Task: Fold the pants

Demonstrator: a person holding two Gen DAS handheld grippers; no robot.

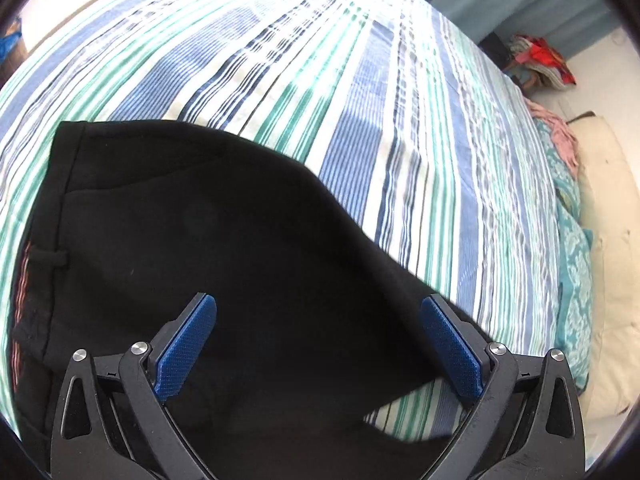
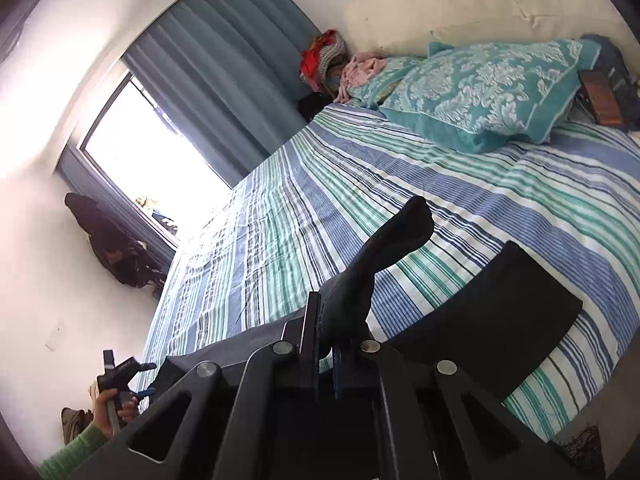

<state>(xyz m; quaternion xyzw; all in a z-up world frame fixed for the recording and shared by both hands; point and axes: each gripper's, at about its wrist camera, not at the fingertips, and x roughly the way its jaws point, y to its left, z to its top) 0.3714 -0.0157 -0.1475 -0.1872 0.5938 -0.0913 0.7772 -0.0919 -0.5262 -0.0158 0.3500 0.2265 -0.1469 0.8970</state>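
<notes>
The bed (image 1: 360, 100) fills most of both views, covered with a sheet in blue, green and white stripes. At its head lie teal pillows (image 2: 480, 92) with a white pattern, and beside them a small heap of pink and red clothes (image 2: 344, 64). A blue-grey curtain (image 2: 224, 80) hangs next to the bright window (image 2: 152, 140).

The black pants (image 1: 200, 240) lie on the sheet near the edge of the bed, the waistband with its belt loop at the left in my left camera. One part of them is lifted up.

My left gripper (image 1: 318, 346) is spread wide above the pants, its blue pads (image 1: 184, 356) holding nothing. My right gripper (image 2: 326, 336) is clenched on a bunch of the black cloth, which stands up between its fingers. In the right view my left hand (image 2: 116, 404) holds the other tool.

I can read no brand or writing anywhere.
</notes>
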